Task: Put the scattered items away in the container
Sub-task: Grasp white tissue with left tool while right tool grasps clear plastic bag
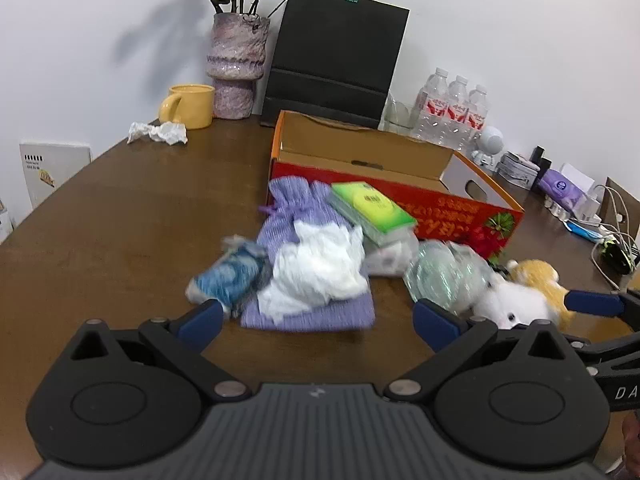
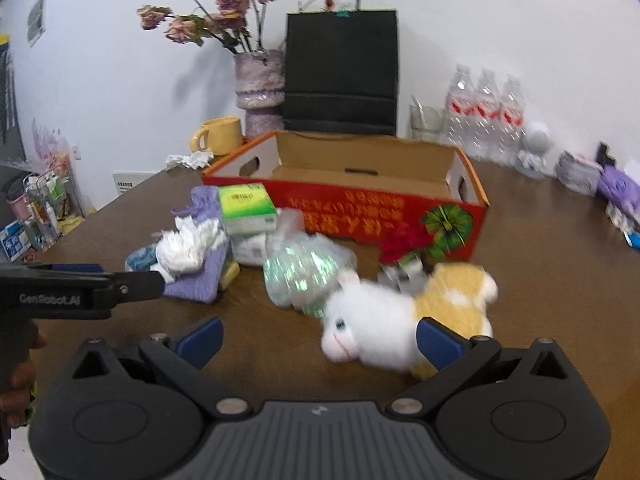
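An open red cardboard box (image 1: pixel 404 200) (image 2: pixel 344 208) stands on the brown table. In front of it lie a purple knit pouch (image 1: pixel 308 316), crumpled white paper (image 1: pixel 320 268), a blue wrapped item (image 1: pixel 232 276), a green tissue pack (image 1: pixel 372 208) (image 2: pixel 246 204), a shiny green-clear bag (image 1: pixel 448 272) (image 2: pixel 304 268) and a white-and-yellow plush toy (image 1: pixel 516 300) (image 2: pixel 400 320). My left gripper (image 1: pixel 318 322) is open just short of the pouch, nothing between its fingers. My right gripper (image 2: pixel 320 340) is open, its right finger beside the plush.
At the back stand a vase of dried flowers (image 1: pixel 236 68), a yellow mug (image 1: pixel 188 106), a black paper bag (image 1: pixel 336 56), water bottles (image 1: pixel 452 108) and a white figurine (image 1: pixel 488 146). Crumpled tissue (image 1: pixel 158 133) lies near the mug. Cables and small items (image 1: pixel 600 216) crowd the right edge.
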Motion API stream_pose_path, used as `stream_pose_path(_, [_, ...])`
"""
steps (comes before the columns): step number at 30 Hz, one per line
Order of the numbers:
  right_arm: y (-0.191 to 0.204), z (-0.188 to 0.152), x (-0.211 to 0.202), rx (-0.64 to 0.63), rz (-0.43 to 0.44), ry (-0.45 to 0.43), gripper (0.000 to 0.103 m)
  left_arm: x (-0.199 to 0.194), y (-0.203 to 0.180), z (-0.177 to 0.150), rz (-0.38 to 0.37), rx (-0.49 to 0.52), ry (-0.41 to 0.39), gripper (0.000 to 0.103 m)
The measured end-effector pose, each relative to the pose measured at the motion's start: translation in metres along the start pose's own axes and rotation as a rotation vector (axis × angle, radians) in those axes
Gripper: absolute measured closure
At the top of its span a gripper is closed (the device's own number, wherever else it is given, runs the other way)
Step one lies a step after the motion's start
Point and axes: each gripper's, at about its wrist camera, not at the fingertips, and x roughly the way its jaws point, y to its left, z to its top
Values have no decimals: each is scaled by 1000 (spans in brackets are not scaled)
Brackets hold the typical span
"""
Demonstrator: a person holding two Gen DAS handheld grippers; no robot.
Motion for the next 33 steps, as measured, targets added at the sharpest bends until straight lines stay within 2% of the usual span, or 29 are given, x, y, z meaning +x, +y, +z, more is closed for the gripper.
stream_pose_path(5, [5, 22, 28, -48, 17, -4, 3, 17, -4, 16, -7, 35, -15, 0])
stream_pose_path(7, [6, 28, 39, -73, 20, 5, 10, 26, -6, 21, -5, 56, -11, 2])
stream_pose_path(12, [2, 35, 67, -106, 33, 47, 16, 45, -9, 26, -14, 81, 21, 19])
stream_pose_path(15, [-1, 33, 79, -110, 50, 82, 29, 56, -6, 24, -34, 50, 71, 27])
stream_pose_path(17, [-3, 31, 86, -108, 65, 107, 35, 62, -4, 22, -40, 35, 102, 44])
stream_pose_path(18, [-4, 29, 88, -102, 71, 114, 38, 64, -4, 22, -40, 31, 110, 47])
stream_pose_path(20, [-6, 27, 89, -89, 84, 106, 51, 63, -3, 22, -41, 25, 107, 55])
stream_pose_path(21, [-8, 27, 88, -79, 92, 97, 55, 61, -2, 23, -45, 19, 104, 56])
stream_pose_path(25, [-16, 28, 78, -61, 110, 54, 60, 55, 0, 23, -48, -2, 94, 59])
stream_pose_path(29, [-20, 29, 68, -51, 118, 22, 60, 45, 0, 24, -54, -11, 85, 62])
stream_pose_path(33, [-24, 34, 58, -36, 127, -10, 60, 27, -3, 33, -75, -7, 38, 62])
